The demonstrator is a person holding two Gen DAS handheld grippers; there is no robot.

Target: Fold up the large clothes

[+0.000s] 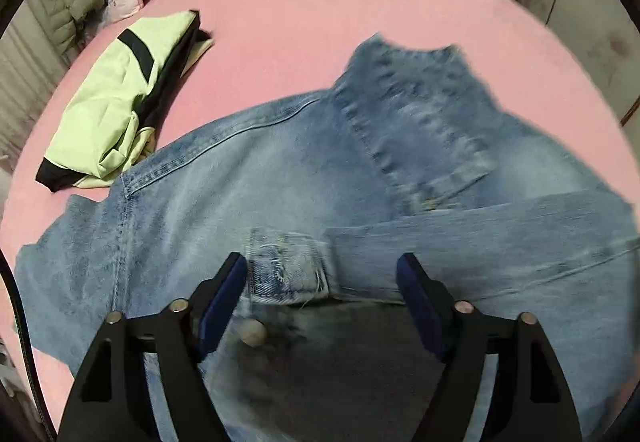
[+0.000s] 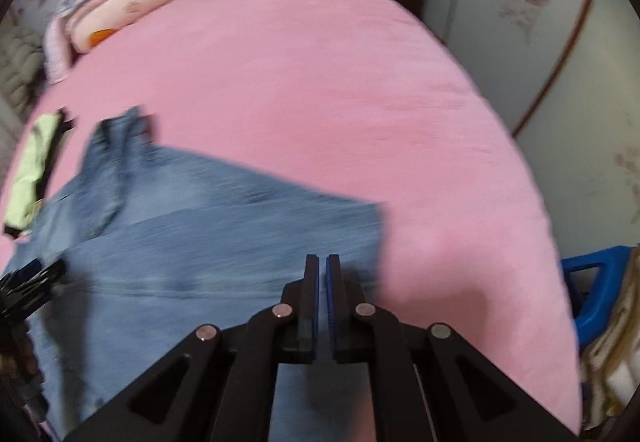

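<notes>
Currently: faded blue denim jeans (image 1: pixel 280 177) half-folded on pink bed (image 1: pixel 320 1); left claw (image 1: pixel 322 274) spread above waistband, right claw (image 2: pixel 322 270) pressed together, empty, at hem's five o'clock, likely regrasping.

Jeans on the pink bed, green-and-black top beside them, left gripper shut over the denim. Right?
Not quite: the left gripper is open, jaws wide apart over the jeans, per the left wrist view. The green-and-black top does lie beside them on the pink bed.

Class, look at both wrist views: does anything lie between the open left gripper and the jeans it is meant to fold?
Nothing visible does. The left gripper hangs open directly over the jeans; the green garment lies off to the side.
</notes>
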